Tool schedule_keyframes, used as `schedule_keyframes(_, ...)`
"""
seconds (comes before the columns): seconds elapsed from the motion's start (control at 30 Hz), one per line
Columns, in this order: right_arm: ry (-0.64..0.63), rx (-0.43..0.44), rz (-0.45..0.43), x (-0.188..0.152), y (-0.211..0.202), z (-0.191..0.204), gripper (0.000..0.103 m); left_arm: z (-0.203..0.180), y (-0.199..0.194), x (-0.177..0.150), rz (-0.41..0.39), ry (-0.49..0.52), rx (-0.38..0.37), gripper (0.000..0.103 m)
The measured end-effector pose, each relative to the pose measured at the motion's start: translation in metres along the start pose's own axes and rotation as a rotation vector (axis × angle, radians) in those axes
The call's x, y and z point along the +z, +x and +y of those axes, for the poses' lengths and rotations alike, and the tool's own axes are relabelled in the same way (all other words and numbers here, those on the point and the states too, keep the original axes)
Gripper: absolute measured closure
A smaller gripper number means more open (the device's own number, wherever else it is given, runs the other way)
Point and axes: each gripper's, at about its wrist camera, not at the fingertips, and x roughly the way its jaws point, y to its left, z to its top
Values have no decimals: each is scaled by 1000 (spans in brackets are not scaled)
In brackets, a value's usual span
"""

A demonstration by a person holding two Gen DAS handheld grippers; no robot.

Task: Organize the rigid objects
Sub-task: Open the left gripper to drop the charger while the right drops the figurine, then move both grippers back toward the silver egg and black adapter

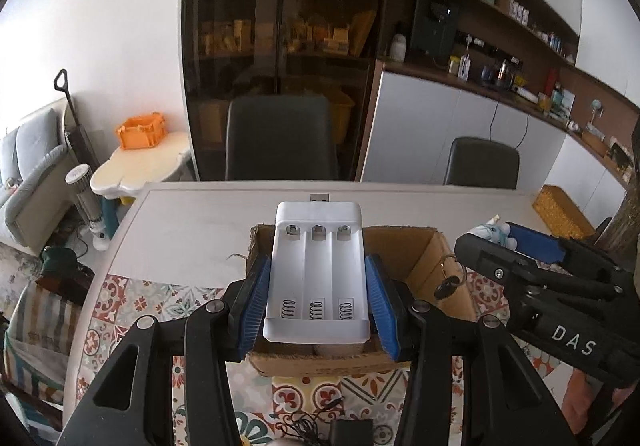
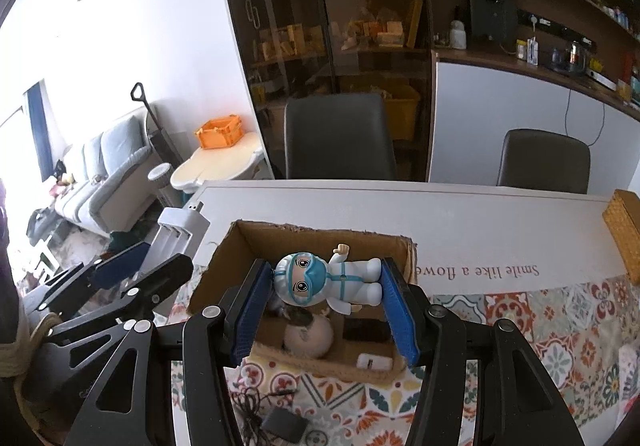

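Observation:
My left gripper (image 1: 318,298) is shut on a white three-slot battery charger (image 1: 318,266) and holds it over the open cardboard box (image 1: 424,258). My right gripper (image 2: 326,292) is shut on a small toy figure in a white suit with a blue mask (image 2: 326,278), lying sideways above the same box (image 2: 236,246). Inside the box lie a round beige object (image 2: 310,334), a dark flat item (image 2: 366,330) and a small white item (image 2: 374,362). A key on a ring (image 1: 448,282) hangs at the box's right wall. The right gripper also shows in the left view (image 1: 520,246).
A black adapter with a tangled cable (image 2: 280,422) lies on the patterned cloth (image 2: 540,326) in front of the box. A woven yellow box (image 2: 626,234) stands at the table's far right. Two dark chairs (image 2: 338,138) stand behind the table.

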Motion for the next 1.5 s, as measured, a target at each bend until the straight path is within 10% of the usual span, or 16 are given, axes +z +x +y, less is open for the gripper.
schedule_keyframes(0.67,20,-52,238,11,83,-24,48,-13,90,10,246,112,11,45)
schedule_keyframes(0.93,31,-54,249,14,90,-26,48,5,75,7,229,53,114,23)
schedule_keyframes(1.1,46,-61,228,17,88,-21,28,18,56,2,209,39,175,18)
schedule_keyframes(1.5,35,-38,155,-1,41,9,27,41,7,-17,134,-15,201,12)
